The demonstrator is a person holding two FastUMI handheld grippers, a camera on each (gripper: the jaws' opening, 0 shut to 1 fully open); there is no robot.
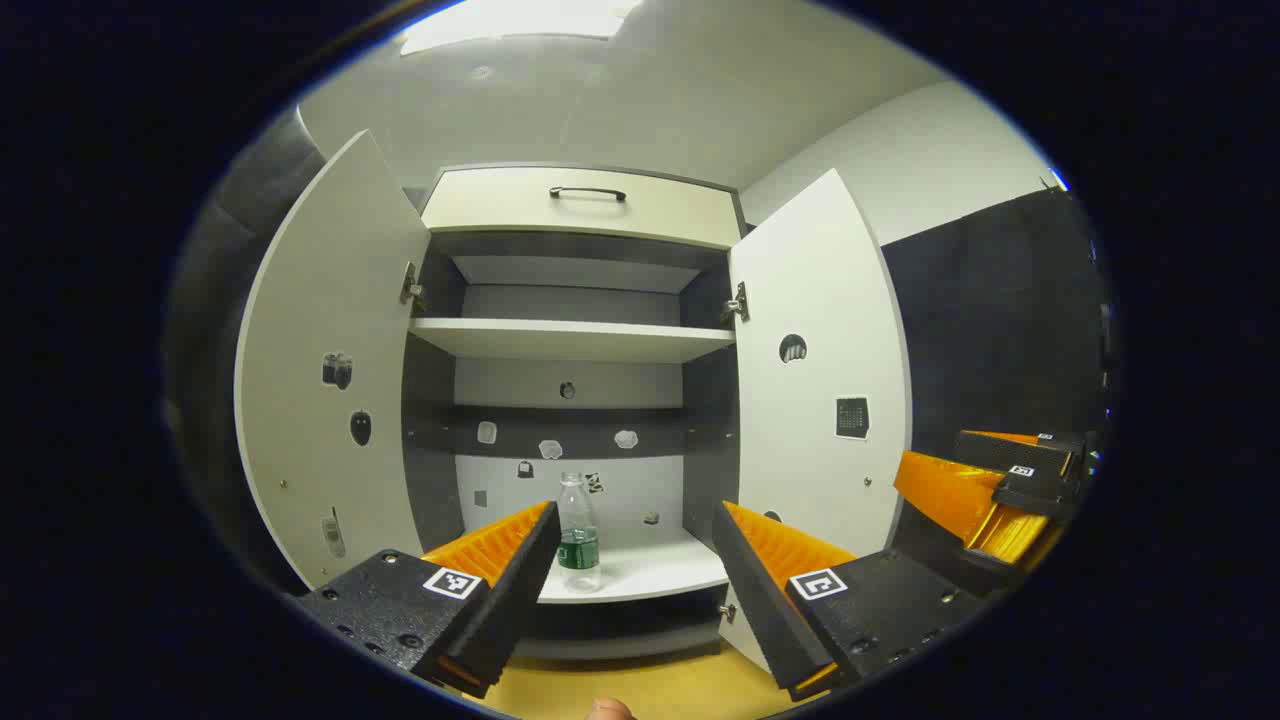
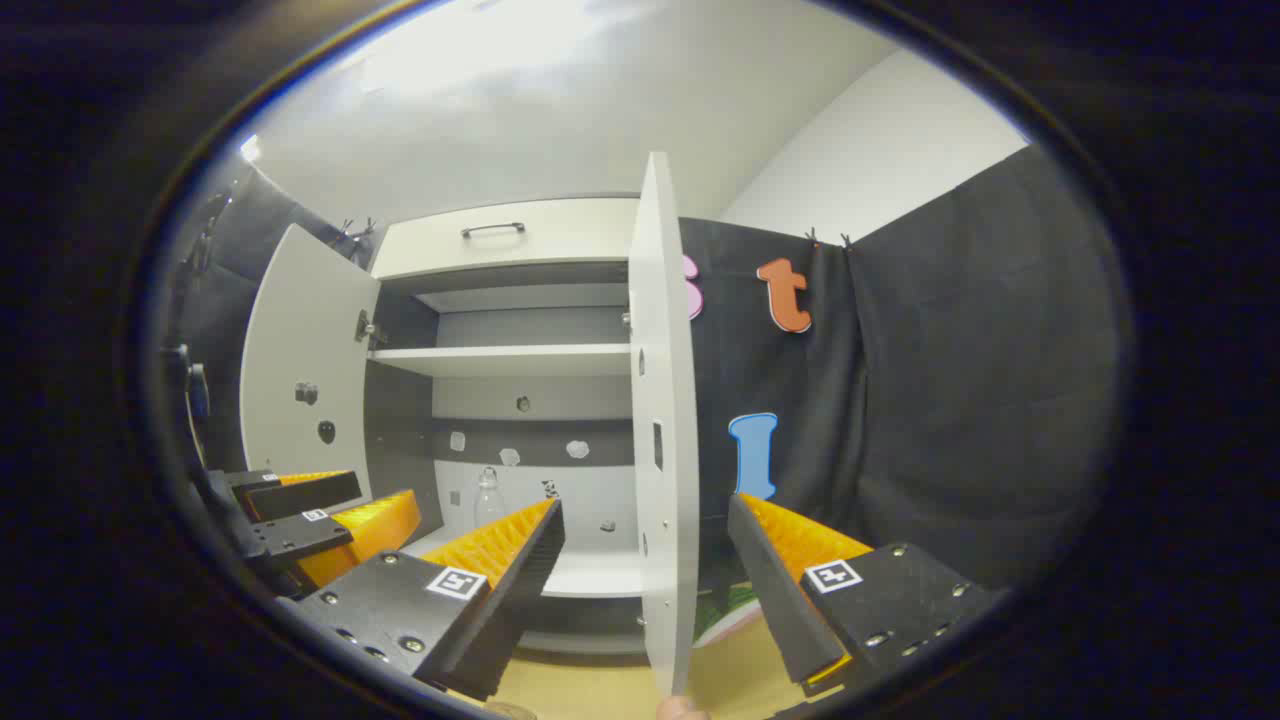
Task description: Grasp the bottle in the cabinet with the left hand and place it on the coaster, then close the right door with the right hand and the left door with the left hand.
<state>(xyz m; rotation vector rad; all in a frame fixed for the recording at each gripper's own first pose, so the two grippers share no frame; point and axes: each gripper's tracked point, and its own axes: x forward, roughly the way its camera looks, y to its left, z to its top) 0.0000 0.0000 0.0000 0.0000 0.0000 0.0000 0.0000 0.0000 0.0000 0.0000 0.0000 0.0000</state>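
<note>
While both cabinet (image 1: 580,205) doors hang open, the bottle (image 1: 577,532) stands upright on the bottom shelf (image 1: 650,572), nr its front edge, left of ctr. Left gripper (image 1: 635,560) jaws wide apart, holding nothing; right gripper (image 2: 645,560) jaws spread too, straddling the right door (image 2: 662,420) edge w/o touching.

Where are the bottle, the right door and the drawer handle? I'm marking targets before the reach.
bottle (image 1: 579,545): left gripper view, on its label band, standing on the bottom shelf.
right door (image 1: 815,330): left gripper view, on its inner face, swung open.
drawer handle (image 1: 587,191): left gripper view, middle of the bar.
</note>
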